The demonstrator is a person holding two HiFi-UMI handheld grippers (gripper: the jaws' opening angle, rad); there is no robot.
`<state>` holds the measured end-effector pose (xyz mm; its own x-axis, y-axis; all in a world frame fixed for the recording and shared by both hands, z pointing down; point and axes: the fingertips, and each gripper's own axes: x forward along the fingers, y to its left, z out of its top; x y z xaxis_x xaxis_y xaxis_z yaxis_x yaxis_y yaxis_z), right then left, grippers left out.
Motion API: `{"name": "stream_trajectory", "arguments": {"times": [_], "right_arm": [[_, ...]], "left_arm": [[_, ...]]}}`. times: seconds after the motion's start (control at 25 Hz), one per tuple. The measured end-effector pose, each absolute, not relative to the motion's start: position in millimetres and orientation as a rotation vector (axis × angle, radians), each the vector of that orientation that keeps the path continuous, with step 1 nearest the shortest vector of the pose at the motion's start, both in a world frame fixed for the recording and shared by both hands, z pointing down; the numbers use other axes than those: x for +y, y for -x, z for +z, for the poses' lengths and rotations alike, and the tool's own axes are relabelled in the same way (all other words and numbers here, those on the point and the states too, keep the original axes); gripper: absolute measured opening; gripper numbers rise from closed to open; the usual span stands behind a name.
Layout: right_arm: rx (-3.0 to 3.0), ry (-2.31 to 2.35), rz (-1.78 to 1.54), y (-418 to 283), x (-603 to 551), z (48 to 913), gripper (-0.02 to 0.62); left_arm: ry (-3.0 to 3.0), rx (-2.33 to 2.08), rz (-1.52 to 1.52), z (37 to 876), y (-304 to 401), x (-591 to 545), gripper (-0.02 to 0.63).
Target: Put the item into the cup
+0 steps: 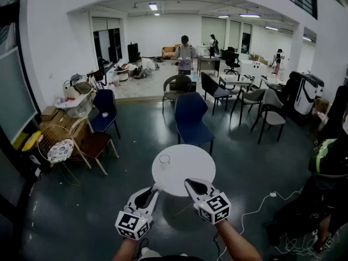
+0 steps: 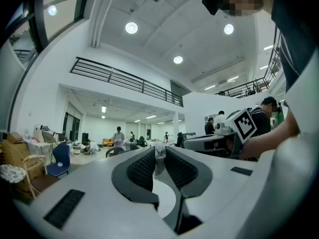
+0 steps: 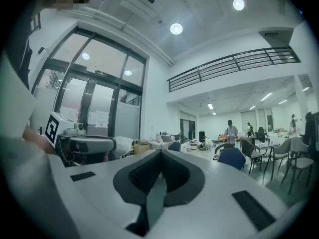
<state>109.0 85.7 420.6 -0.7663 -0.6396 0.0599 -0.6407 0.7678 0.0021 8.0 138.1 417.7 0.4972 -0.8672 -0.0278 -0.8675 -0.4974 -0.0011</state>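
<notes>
A clear cup (image 1: 165,159) stands on the left part of a round white table (image 1: 190,170). My left gripper (image 1: 157,187) hovers at the table's near edge, just short of the cup, shut on a small white crumpled item (image 2: 159,159). The left gripper (image 2: 159,151) points level out into the room. That item (image 3: 123,145) also shows at the left gripper's tip in the right gripper view. My right gripper (image 1: 186,181) is beside the left one over the table's near edge. The right gripper (image 3: 160,153) is shut with nothing in it. Neither gripper view shows the cup.
A blue chair (image 1: 190,121) stands just behind the table. A wooden chair (image 1: 98,144) and a wicker basket (image 1: 54,140) are at the left, more chairs and desks further back. People stand far off. A white cable (image 1: 261,205) lies on the floor at the right.
</notes>
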Motion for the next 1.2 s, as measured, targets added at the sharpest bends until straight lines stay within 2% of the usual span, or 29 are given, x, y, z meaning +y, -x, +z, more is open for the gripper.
{"name": "stream_trajectory", "arguments": {"times": [1.2], "right_arm": [[-2.916,-1.063,0.089,-117,75,431,0.017]], "left_arm": [[2.724,1.624,0.070,430,-7,132,0.074]]}}
